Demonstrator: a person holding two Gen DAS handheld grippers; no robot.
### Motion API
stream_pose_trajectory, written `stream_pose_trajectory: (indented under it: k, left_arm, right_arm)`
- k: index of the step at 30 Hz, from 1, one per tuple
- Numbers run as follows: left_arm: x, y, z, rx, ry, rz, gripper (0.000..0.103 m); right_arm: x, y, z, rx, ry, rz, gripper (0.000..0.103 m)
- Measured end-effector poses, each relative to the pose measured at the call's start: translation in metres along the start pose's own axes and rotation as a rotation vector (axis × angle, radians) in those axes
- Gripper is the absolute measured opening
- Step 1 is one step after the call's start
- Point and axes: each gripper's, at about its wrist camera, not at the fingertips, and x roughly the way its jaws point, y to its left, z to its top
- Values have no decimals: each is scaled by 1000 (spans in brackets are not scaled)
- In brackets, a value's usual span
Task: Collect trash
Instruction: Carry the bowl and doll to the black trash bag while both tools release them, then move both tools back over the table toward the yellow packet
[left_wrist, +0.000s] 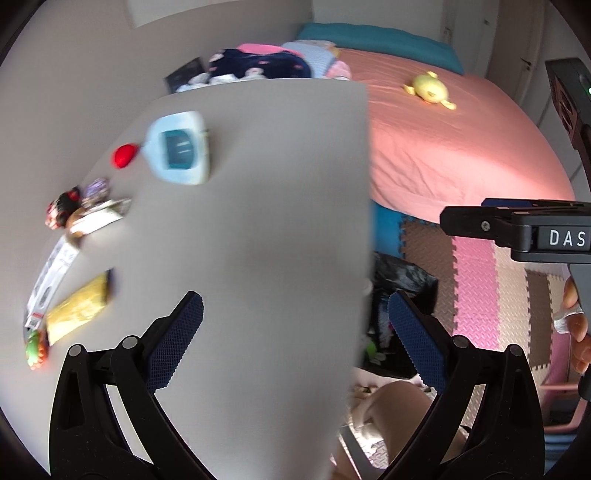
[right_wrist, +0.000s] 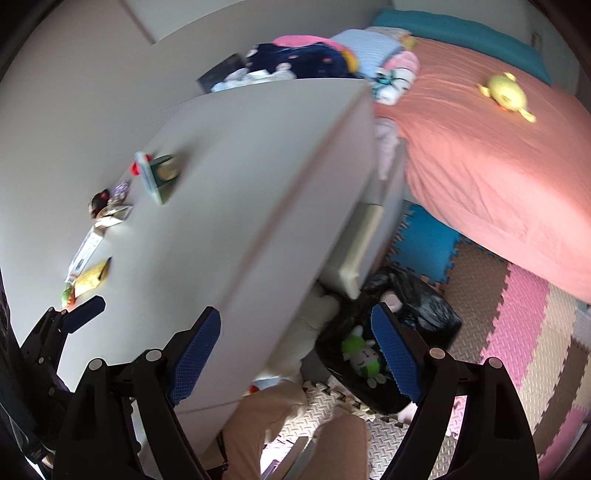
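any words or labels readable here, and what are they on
"DAS" - white letters on the black body of the right tongs, cut off at the picture's edge, so the word may run on.
White printed packet on the table: it carries print, too blurred to read.
Yellow wrapper and the other wrappers: no legible text.
The right wrist view shows nothing readable.

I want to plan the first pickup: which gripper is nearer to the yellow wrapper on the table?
Left. The left gripper hangs just right of the yellow wrapper; the right gripper is farther right, over the table edge and black bag.
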Motion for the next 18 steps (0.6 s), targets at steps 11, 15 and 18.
stream_pose_trajectory:
  k: [11, 15, 18]
  left_arm:
    - [-12, 104, -17, -97, -4, 63, 97]
    - [-11, 140, -21, -85, -5, 73, 97]
    - [-8, 166, -24, -74, -5, 83, 97]
  right_arm:
    - [38, 98, 17, -166, 64, 61, 84]
    - [53, 130, 22, -216, 90, 79, 84]
    - [61, 153, 27, -251, 98, 93, 84]
